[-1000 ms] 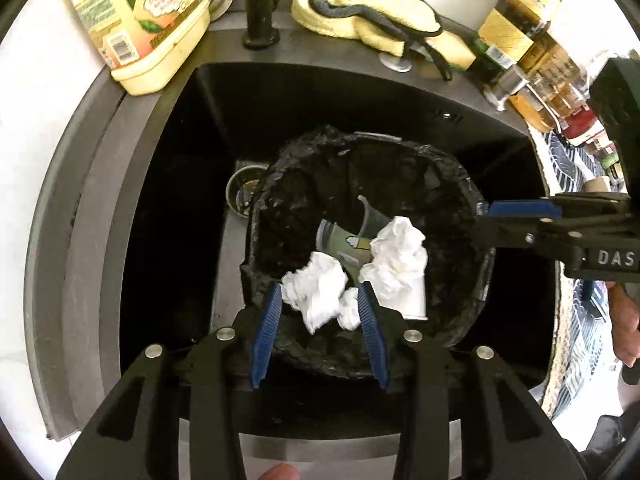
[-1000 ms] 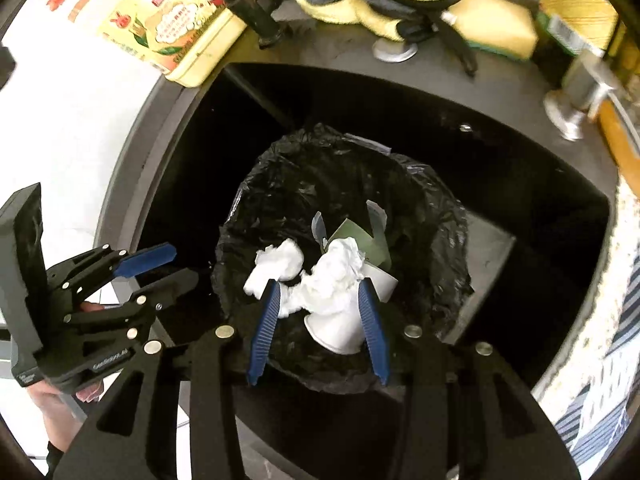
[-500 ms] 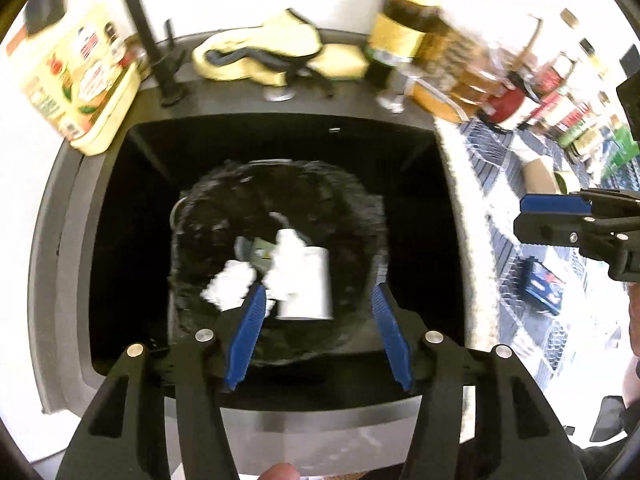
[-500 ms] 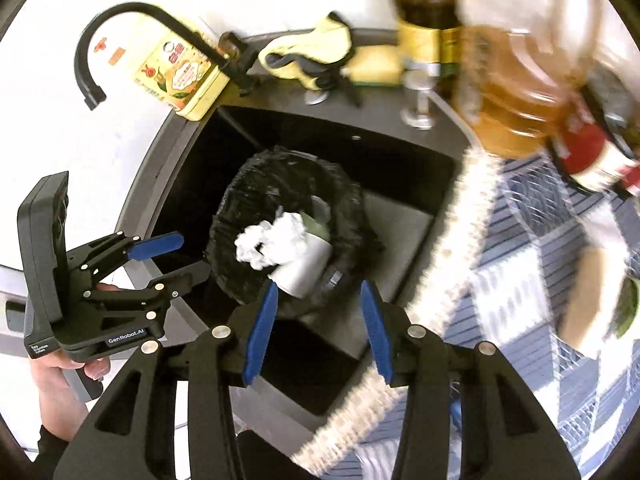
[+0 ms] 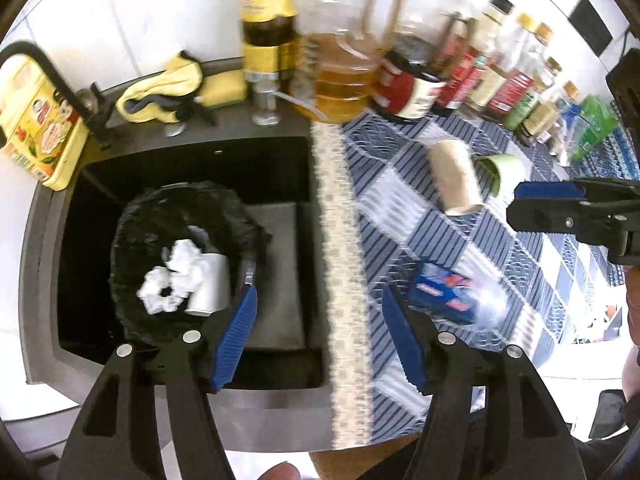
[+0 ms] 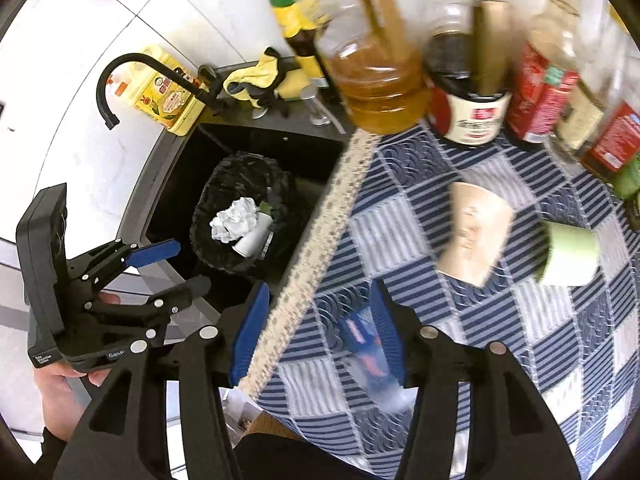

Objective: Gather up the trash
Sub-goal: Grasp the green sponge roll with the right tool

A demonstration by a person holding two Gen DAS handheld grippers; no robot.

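Note:
A bin lined with a black bag [image 5: 132,236] [image 6: 240,178] stands in the dark sink. In it lie crumpled white tissues [image 5: 176,276] [image 6: 236,220] and a white cup [image 5: 212,286]. My left gripper [image 5: 320,336] hovers over the sink's right edge, jaws opening, nothing between them. My right gripper [image 6: 320,332] hangs over the blue checked cloth, jaws opening. A blue wrapper [image 6: 360,336] [image 5: 444,296] lies on the cloth below its pads, untouched. A brown paper cup [image 6: 476,232] [image 5: 456,178] and a green cup [image 6: 568,256] [image 5: 500,172] lie on their sides farther back.
Bottles and an oil jug [image 5: 340,80] line the back of the counter. A yellow tin [image 5: 36,128], a black faucet [image 6: 132,80] and a yellow cloth [image 5: 168,88] sit behind the sink. The cloth's lace hem [image 5: 340,260] runs along the sink's right rim.
Both grippers rose and swung right, from above the bin to the cloth's edge. Their jaws widened. The tissues seen between the pads earlier now lie in the bin.

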